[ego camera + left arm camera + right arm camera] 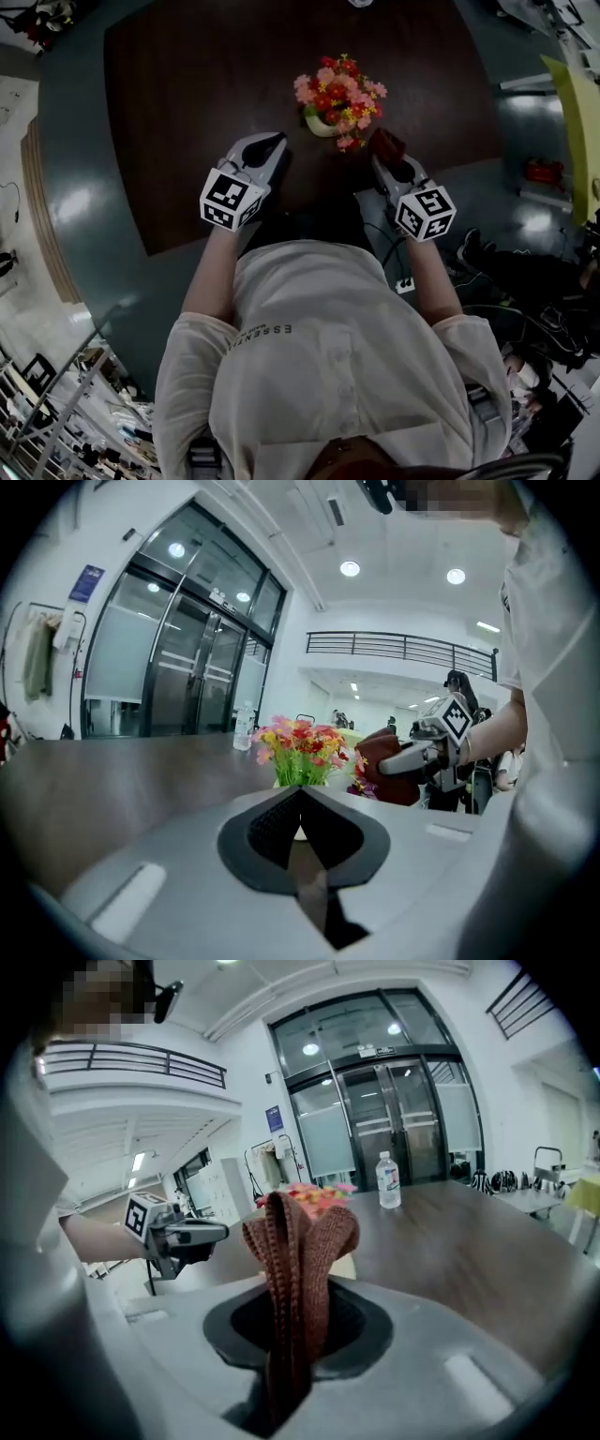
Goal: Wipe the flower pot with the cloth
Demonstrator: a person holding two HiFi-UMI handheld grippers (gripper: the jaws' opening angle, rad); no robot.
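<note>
The flower pot (317,125), mid-table (187,112), is mostly hidden under its flowers (339,92). The left gripper (274,143) points at it from the near left, jaws pressed together on nothing. At the near right, the right gripper (384,164) clamps the cloth (386,142).

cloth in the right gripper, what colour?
Reddish-brown knit cloth, ribbed texture, clamped in the right gripper; the right gripper view shows it best.

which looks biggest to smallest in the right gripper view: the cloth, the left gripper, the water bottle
1. cloth, though it sits right at the camera, which inflates it
2. left gripper
3. water bottle, farthest back
</note>
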